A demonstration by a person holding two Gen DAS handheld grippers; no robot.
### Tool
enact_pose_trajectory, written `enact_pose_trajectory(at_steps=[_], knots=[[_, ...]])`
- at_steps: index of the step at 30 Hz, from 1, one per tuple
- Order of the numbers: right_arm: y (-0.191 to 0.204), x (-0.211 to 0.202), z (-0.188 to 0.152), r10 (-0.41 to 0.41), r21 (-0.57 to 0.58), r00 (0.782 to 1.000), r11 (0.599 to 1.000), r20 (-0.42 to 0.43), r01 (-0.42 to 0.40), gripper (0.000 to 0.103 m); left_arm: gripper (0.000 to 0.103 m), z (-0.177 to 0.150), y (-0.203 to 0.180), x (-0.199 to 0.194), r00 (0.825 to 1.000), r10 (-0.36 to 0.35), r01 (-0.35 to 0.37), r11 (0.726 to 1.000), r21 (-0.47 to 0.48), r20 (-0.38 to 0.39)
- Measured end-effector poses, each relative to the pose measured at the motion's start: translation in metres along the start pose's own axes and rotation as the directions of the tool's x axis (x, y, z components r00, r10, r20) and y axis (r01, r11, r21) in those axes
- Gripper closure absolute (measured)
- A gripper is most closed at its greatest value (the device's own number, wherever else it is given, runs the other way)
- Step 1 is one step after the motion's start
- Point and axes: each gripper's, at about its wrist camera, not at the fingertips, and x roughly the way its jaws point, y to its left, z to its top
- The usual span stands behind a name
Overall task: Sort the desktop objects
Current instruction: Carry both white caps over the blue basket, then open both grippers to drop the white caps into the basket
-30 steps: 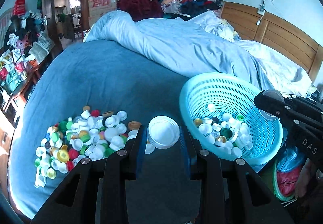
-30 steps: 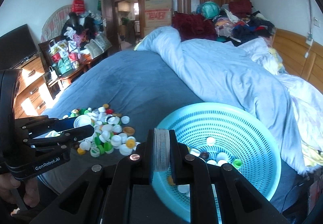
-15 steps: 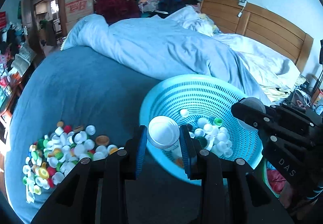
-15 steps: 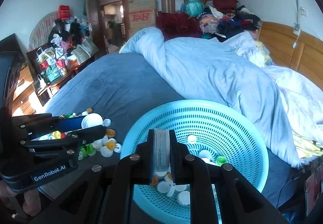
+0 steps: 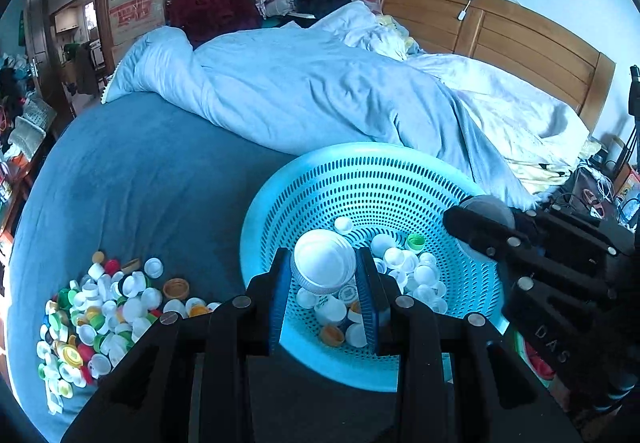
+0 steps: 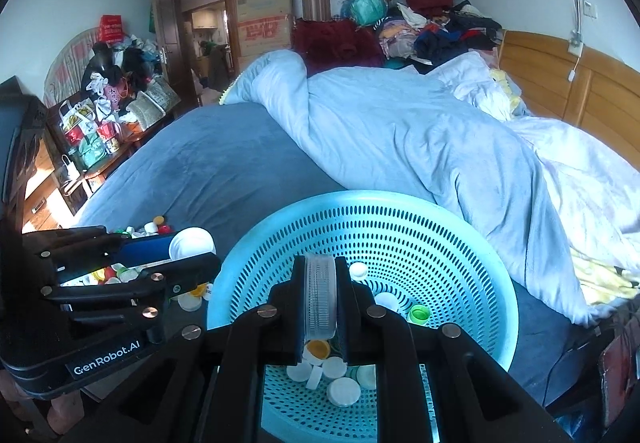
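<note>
A: How far along is the sorting?

B: Partway, I'd judge. The turquoise basket (image 5: pixel 360 179) on the bed (image 5: pixel 152 171) already has a layer of caps in its bottom, mostly white with a green and a couple of orange ones. But the loose pile of caps (image 5: pixel 100 307) on the blue blanket to its left is large, so plenty remains.

A: And the grippers?

B: Both are loaded. The left gripper (image 5: pixel 323 275) is closed nearly all the way on a wide white lid (image 5: pixel 325 261), pinched by its rim between the blue pads, flat face toward the camera. It hangs just above the basket's near side. The right gripper (image 6: pixel 320 299) is shut tight on a clear ribbed lid (image 6: pixel 320 295), held on edge, over the basket's inside.

A: What do the caps look like?

B: Small round plastic bottle caps, white, green, yellow, red and orange, lying jumbled, some face up, some face down. The two lids in the grippers are wider than most of them.

A: So what's next?

B: Probably letting both lids drop into the basket, then returning to the pile.
</note>
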Motion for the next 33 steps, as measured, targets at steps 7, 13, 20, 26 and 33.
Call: enact_pose_trajectory(at_steps=[7, 13, 20, 26, 33], knots=[[-0.02, 0.029, -0.008, 0.006, 0.046, 0.997, 0.999, -0.074, -0.002, 0.09, 0.076, 0.009, -0.006, 0.031, 0.994, -0.025, 0.025, 1.0, 0.002, -0.103], [-0.036, 0.049, -0.02, 0.01, 0.087, 0.992, 0.996, -0.128, 0.001, 0.09, 0.076, 0.012, -0.007, 0.063, 0.981, -0.049, 0.047, 0.999, -0.014, -0.188], [-0.047, 0.07, -0.031, 0.02, 0.123, 0.983, 0.992, -0.181, 0.002, 0.09, 0.076, 0.009, -0.011, 0.094, 0.962, -0.061, 0.058, 0.998, -0.017, -0.265], [-0.049, 0.078, -0.036, 0.025, 0.133, 0.98, 0.991, -0.195, 0.001, 0.09, 0.076, 0.002, -0.01, 0.105, 0.956, -0.062, 0.058, 0.998, -0.025, -0.286], [-0.046, 0.084, -0.035, 0.028, 0.133, 0.979, 0.991, -0.201, -0.001, 0.09, 0.076, 0.0, -0.008, 0.113, 0.952, -0.066, 0.061, 0.998, -0.027, -0.297]])
